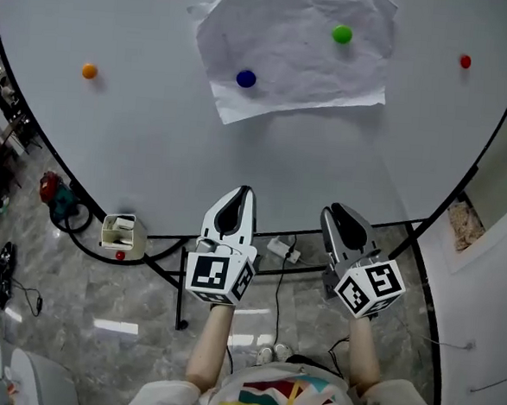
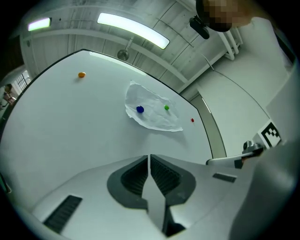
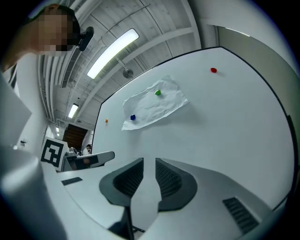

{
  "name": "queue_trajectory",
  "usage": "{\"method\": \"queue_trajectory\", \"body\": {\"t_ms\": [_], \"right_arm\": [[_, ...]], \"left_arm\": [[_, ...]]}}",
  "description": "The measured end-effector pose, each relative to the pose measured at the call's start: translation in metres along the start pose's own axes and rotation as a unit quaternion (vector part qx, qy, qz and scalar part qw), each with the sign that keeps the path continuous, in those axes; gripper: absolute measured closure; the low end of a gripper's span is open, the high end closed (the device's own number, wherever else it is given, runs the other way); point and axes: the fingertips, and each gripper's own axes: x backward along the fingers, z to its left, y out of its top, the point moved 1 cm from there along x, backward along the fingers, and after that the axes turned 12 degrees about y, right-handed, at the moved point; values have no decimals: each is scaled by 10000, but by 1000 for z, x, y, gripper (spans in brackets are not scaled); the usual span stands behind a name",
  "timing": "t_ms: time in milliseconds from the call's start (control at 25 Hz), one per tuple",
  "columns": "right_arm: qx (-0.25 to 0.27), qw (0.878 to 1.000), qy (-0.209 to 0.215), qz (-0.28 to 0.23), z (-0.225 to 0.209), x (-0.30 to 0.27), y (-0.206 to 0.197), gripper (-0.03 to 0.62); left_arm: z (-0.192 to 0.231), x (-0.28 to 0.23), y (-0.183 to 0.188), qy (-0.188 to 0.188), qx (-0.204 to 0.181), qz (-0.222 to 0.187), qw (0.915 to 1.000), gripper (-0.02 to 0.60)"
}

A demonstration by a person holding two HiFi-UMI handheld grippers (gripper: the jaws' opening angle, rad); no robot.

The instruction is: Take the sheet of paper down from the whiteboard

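A large white whiteboard (image 1: 153, 147) stands in front of a person who holds a hand-held gripper in each hand. A crumpled white sheet of paper (image 1: 298, 53) is high on the board, pinned by a round blue magnet (image 1: 246, 79) near its lower left and a round green magnet (image 1: 341, 34) near its upper right. The sheet's long axis runs across the board, with the right end a little higher. Both tools point toward the board from below, well apart from the sheet. The left hand-held gripper (image 1: 241, 192) has its jaws together and holds nothing. It is almost straight under the blue magnet and the sheet's loose lower left corner, so it seems the nearer tool for that end. The right hand-held gripper (image 1: 339, 210) has its jaws a narrow gap apart and is also empty. It is roughly under the green magnet. Reaching the sheet looks to call for an upward, forward reach.
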Motion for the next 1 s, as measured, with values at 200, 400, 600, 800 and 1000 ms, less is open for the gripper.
{"method": "queue_trajectory", "body": {"t_ms": [200,400,600,800,1000], "right_arm": [[406,9985,375,-62,-3,-27,17,465],[596,9962,588,-255,-3,-37,27,465],[629,9939,809,-411,5,-44,35,467],[1134,9855,1098,-619,24,-61,63,467],[3046,9462,938,-557,44,-102,118,442]], "left_arm": [[10,-30,23,-106,545,-37,9985,403],[29,-60,73,-179,1303,-437,9904,373],[32,-75,95,-109,985,-448,9941,374],[35,-85,98,-155,1158,-333,9926,412],[37,-82,97,-63,965,-339,9947,534]]}}
